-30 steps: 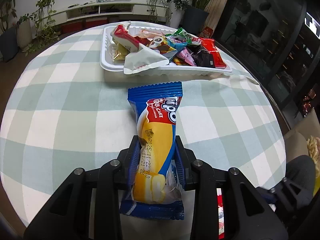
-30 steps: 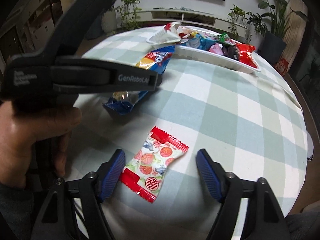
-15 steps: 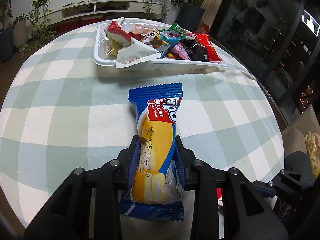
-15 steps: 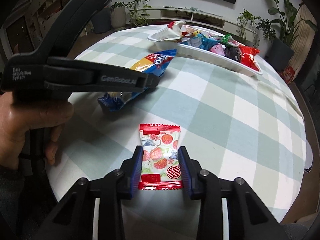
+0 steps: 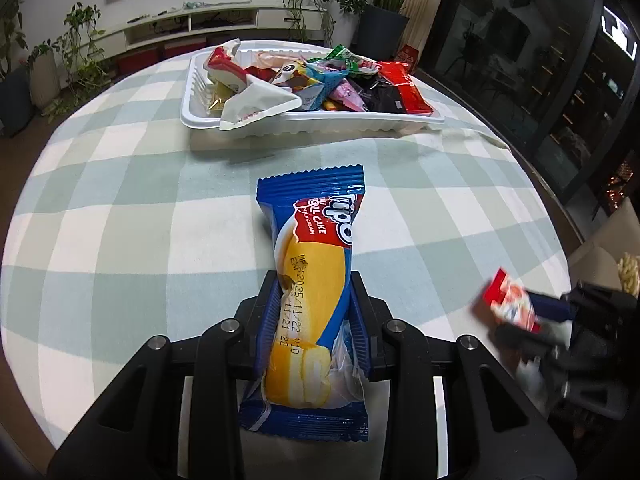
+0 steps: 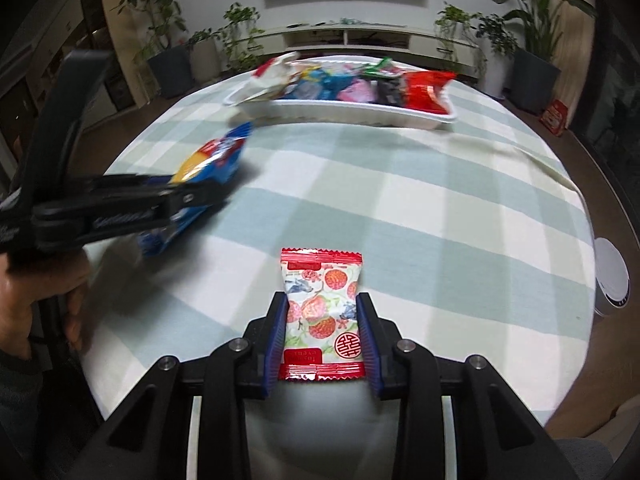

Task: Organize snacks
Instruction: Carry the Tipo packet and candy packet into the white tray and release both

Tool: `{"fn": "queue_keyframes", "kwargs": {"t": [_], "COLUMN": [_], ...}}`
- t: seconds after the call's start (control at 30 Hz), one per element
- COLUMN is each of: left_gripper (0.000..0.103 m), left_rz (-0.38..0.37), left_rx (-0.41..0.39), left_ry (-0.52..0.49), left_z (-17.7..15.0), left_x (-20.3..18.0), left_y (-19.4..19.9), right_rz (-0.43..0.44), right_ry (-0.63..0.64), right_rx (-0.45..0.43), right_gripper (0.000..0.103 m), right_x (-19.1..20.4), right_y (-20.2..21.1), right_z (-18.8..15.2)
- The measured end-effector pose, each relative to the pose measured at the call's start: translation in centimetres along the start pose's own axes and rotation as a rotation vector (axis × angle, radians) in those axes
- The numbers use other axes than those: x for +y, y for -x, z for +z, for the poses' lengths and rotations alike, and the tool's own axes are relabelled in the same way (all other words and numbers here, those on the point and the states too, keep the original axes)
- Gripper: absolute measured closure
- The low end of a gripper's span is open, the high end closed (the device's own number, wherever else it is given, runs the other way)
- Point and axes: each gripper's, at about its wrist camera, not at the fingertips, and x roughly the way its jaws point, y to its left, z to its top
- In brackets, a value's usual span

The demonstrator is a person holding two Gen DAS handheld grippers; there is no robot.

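Observation:
My left gripper (image 5: 314,292) is shut on a blue and yellow roll cake packet (image 5: 314,276) and holds it above the checked tablecloth; it also shows in the right wrist view (image 6: 208,160). My right gripper (image 6: 322,308) is shut on a small red and white lychee candy packet (image 6: 322,308), lifted off the table; it shows blurred at the right of the left wrist view (image 5: 510,306). A white tray (image 5: 320,123) at the far side holds several mixed snack packets; in the right wrist view the tray (image 6: 348,114) lies ahead.
The round table has a green and white checked cloth (image 5: 120,208). Potted plants (image 6: 240,36) and a low TV shelf stand beyond the table. A white round object (image 6: 612,276) sits on the floor at the right. A hand (image 6: 40,292) holds the left gripper.
My right gripper closed on the candy packet and lifted it toward the tray. My left gripper carried the roll cake packet forward, closer to the tray.

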Motion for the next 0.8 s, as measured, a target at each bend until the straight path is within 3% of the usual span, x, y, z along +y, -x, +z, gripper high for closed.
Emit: {"fn": "queue_keyframes", "kwargs": {"t": [0.33,0.8], "left_gripper": [0.073,0.073], "left_rz": [0.037,0.047], "left_rx": [-0.075,-0.142], "left_ry": [0.033,0.046], "left_z": [-1.4,0.3], "left_x": [-1.1,-1.4], "left_y": [3.0,5.8], "right_rz": [0.007,0.015], "right_ry": [-0.054,-0.031], "right_rx": [-0.034,-0.12], "right_gripper": [0.067,0.067], "right_x": [-2.8,-3.7], "right_y": [0.4,1.8], "right_z": [0.2,3.5]}}
